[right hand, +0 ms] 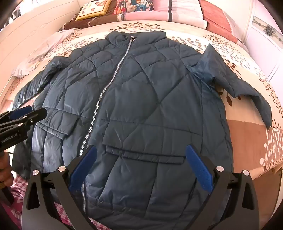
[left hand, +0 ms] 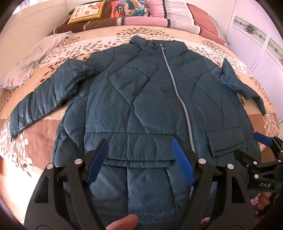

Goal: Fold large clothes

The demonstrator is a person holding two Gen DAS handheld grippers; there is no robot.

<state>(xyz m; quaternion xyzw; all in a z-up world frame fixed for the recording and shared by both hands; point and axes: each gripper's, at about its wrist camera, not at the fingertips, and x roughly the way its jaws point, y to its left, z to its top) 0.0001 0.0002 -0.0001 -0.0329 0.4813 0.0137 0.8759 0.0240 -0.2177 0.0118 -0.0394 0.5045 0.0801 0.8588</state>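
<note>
A dark teal quilted jacket (left hand: 145, 99) lies flat and zipped on the bed, collar far, hem near me, both sleeves spread out to the sides. It also fills the right wrist view (right hand: 150, 106). My left gripper (left hand: 139, 143) is open and empty, hovering over the hem left of the zipper (left hand: 178, 95). My right gripper (right hand: 141, 150) is open and empty over the hem right of the zipper (right hand: 99, 106), above a pocket flap. The right gripper shows at the left wrist view's right edge (left hand: 265, 141); the left gripper shows at the right wrist view's left edge (right hand: 26, 113).
The bed has a floral leaf-pattern cover (left hand: 44, 141). Pillows and cushions (left hand: 141, 12) are stacked at the head. A crumpled white cloth (left hand: 35, 60) lies at the far left. A white wardrobe (left hand: 261, 44) stands at the right.
</note>
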